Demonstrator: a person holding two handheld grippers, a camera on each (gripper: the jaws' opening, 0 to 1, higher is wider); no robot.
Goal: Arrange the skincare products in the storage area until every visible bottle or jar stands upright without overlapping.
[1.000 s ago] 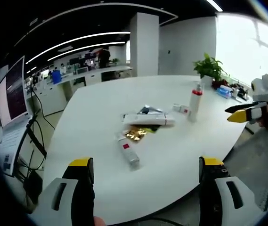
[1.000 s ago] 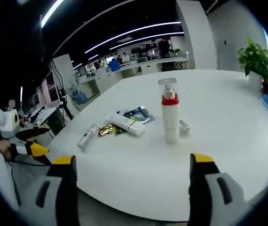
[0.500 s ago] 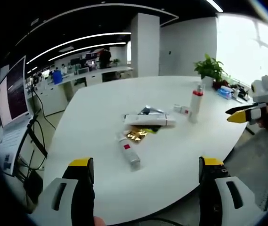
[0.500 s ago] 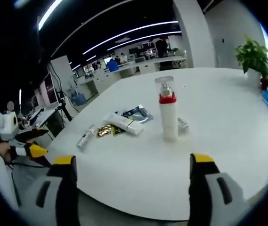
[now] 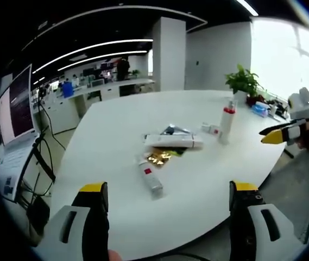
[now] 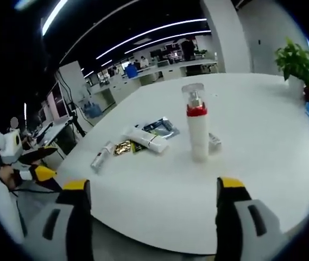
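A white pump bottle (image 6: pixel 198 129) with a red collar and clear cap stands upright on the white table (image 6: pixel 263 163), near the middle in the right gripper view; in the left gripper view the same bottle (image 5: pixel 226 122) is further away, toward the right side. Just beside its base lies a small white item (image 6: pixel 215 142). To the left of the bottle a white tube (image 6: pixel 146 139) lies flat, partly over a dark sachet (image 6: pixel 162 128) and next to a gold sachet (image 6: pixel 123 147). A smaller tube (image 5: pixel 150 178) with a red mark lies flat apart from this group, closer to the table edge. A potted plant (image 5: pixel 242 81) stands at the far side.

The left gripper (image 5: pixel 165 217) is wide open and holds nothing, in front of the table edge. The right gripper (image 6: pixel 150 215) is also wide open and empty.
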